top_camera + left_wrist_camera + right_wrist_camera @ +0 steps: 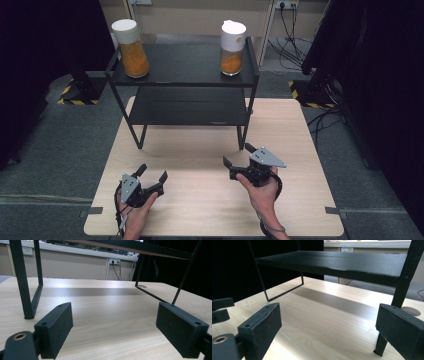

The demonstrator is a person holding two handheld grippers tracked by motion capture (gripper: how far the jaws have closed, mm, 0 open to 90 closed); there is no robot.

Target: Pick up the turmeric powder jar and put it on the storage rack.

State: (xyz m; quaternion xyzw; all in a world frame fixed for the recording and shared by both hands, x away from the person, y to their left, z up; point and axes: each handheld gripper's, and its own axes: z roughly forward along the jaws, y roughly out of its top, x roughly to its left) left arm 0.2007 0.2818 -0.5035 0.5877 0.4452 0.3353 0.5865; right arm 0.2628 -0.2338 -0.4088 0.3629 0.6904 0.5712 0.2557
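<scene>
This looks like a lab or recording studio rather than a home: a pale wooden surface point(210, 200) stands on grey carpet, black curtains point(45, 60) hang at both sides, yellow-black hazard tape point(70, 100) marks stand feet, and cables run to wall sockets point(286, 5).

No text, label, brand or number is showing clearly enough to read in any view. The two jars point(131, 47) point(232, 47) on the shelf point(185, 67) are showing plain white lids and no lettering. A small plate point(27, 250) on the wall behind the shelf is appearing too blurred to read. Yellow-and-black hazard stripes point(70, 101) are lying on the floor left of the shelf.
</scene>
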